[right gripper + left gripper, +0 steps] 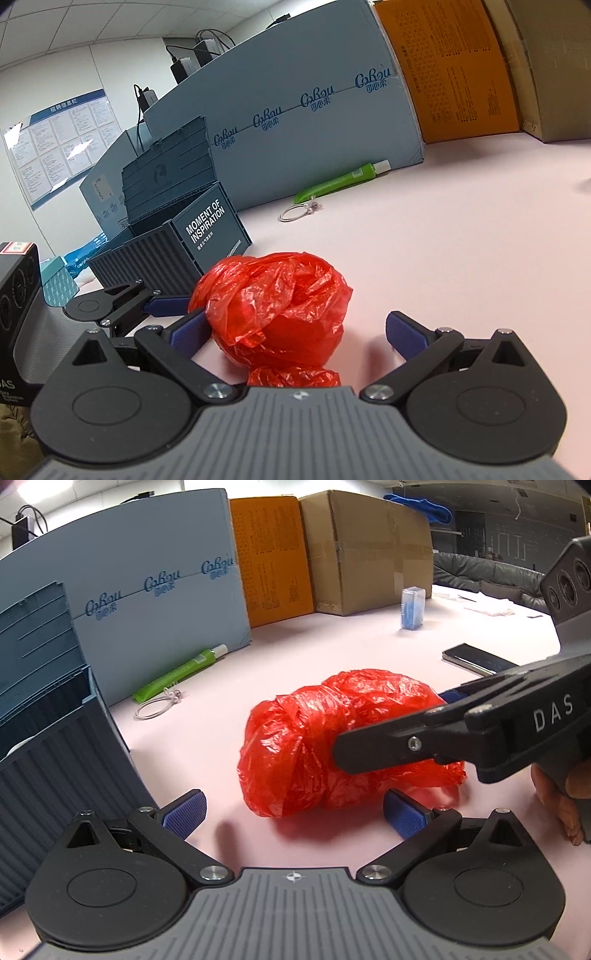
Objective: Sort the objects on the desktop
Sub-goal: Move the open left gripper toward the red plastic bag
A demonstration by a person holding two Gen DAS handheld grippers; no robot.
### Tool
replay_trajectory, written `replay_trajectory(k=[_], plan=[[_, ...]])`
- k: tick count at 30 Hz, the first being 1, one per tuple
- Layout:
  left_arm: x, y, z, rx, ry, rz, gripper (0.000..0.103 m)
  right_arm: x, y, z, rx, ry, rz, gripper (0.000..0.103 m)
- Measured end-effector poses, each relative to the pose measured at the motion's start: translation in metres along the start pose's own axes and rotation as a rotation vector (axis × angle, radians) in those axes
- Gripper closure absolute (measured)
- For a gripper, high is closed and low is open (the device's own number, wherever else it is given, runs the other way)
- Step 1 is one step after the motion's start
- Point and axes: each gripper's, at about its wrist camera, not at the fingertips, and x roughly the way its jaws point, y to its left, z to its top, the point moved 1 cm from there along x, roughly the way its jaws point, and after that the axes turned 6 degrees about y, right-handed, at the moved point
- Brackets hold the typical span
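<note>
A crumpled red plastic bag (pixel 332 738) (pixel 280 306) lies on the pink tabletop (pixel 221 738). My right gripper (pixel 297 332) is open around it: the left pad touches the bag, while the right pad stands clear. From the left wrist view this right gripper (pixel 391 723) reaches in from the right, straddling the bag. My left gripper (pixel 295 816) is open just in front of the bag, nothing between its fingers. One of its blue fingers (pixel 164 307) shows beside the bag in the right wrist view.
A dark slatted crate (pixel 55 720) (pixel 177 236) stands left of the bag. A green tube (pixel 181 674) and a wire ring (pixel 155 707) lie by the blue box panel (pixel 147 590). Farther back are a phone (pixel 469 657), a small blue box (pixel 412 607) and cardboard cartons (pixel 369 546).
</note>
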Motion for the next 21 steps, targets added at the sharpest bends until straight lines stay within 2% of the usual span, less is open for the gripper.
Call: replay_trajectory(k=[7, 17, 21], plan=[[-0.004, 0.006, -0.001, -0.044, -0.024, 0.021, 0.001, -0.002, -0.001, 0.000, 0.006, -0.009, 0.022, 0.001], [-0.009, 0.004, -0.002, -0.026, -0.052, 0.011, 0.001, -0.005, -0.003, 0.000, 0.027, -0.022, 0.047, 0.001], [-0.014, 0.004, -0.003, -0.021, -0.085, 0.002, 0.001, -0.007, -0.005, -0.001, 0.029, -0.028, 0.104, 0.001]])
